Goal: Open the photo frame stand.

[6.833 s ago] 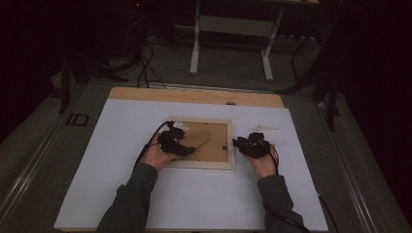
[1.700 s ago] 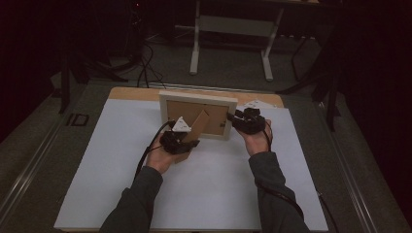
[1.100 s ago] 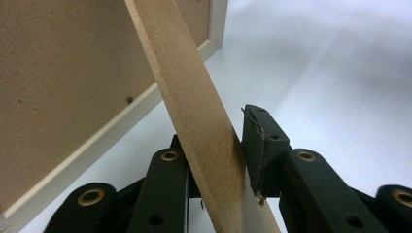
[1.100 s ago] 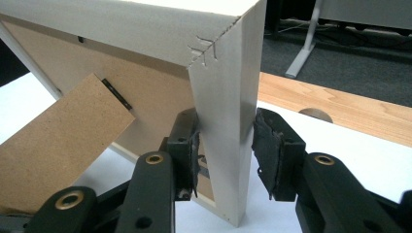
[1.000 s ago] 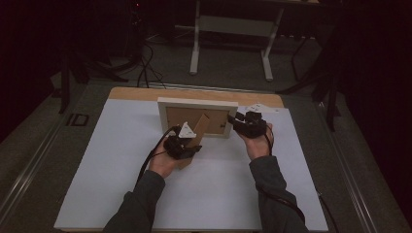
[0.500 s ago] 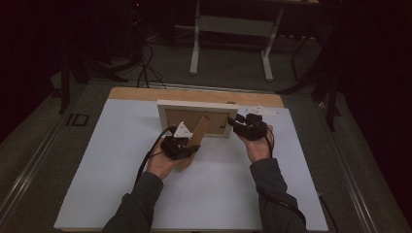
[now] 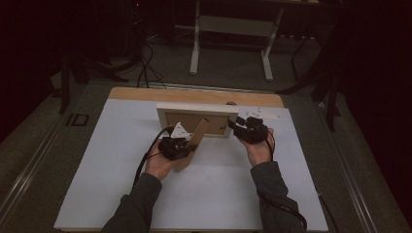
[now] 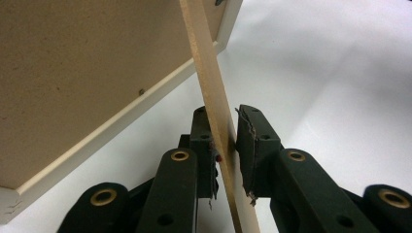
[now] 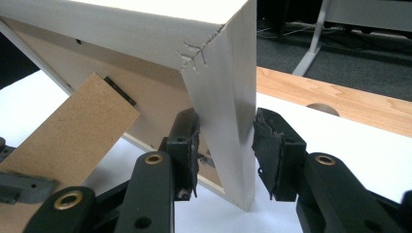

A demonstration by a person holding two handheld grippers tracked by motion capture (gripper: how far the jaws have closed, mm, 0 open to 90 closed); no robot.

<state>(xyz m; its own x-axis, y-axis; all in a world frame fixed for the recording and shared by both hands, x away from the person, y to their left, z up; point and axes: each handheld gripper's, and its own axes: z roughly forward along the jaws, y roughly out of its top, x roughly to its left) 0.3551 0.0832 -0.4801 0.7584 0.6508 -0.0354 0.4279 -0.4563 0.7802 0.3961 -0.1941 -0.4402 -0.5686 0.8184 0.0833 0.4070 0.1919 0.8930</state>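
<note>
The frame stands upright on the white worktop. The left gripper has just been closing its fingers round the stand — the right gripper clamps the frame's side.

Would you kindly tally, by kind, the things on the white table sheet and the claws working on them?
Pale wooden picture frame, standing upright: 1
Brown fibreboard easel stand hinged to the frame's back: 1
Black two-jaw claws, left at the stand, right at the frame's side edge: 2
Total: 4
</note>
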